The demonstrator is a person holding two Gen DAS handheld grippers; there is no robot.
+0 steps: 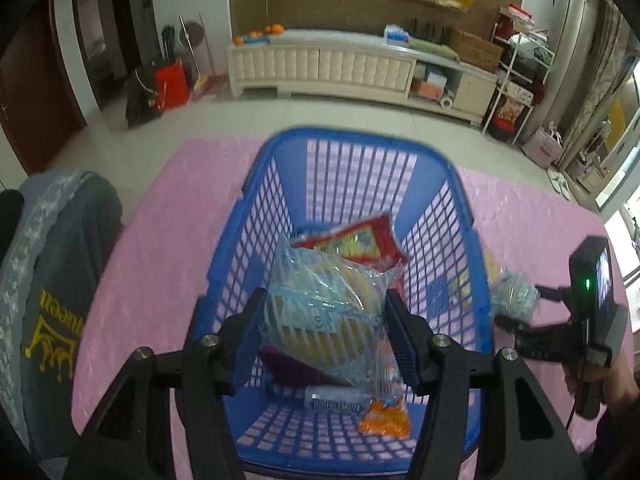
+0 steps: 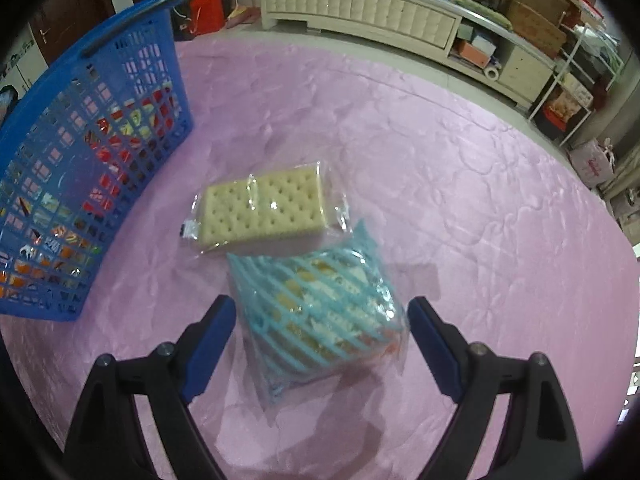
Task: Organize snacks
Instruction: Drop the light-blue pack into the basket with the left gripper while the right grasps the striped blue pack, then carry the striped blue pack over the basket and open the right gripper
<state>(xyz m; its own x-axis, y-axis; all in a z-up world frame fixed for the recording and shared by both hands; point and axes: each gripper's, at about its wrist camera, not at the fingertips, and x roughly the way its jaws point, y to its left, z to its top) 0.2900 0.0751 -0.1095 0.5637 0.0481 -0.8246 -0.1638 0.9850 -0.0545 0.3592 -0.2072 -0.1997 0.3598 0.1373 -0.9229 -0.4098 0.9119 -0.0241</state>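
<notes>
My left gripper (image 1: 326, 308) is shut on a clear bag with blue stripes (image 1: 328, 312) and holds it over the blue plastic basket (image 1: 256, 208). The basket holds a red snack pack (image 1: 360, 240), an orange pack (image 1: 386, 418) and other packs. In the right wrist view, my right gripper (image 2: 322, 320) is open, its jaws on either side of a second blue-striped bag (image 2: 320, 312) lying on the pink cloth. A clear pack of crackers (image 2: 264, 208) lies just beyond it. The basket (image 2: 92, 152) stands to the left. The right gripper also shows in the left wrist view (image 1: 520, 308).
The pink cloth (image 2: 440, 160) covers the table. A grey garment (image 1: 52, 292) lies at the table's left edge. A long low white cabinet (image 1: 340, 64) stands across the floor behind.
</notes>
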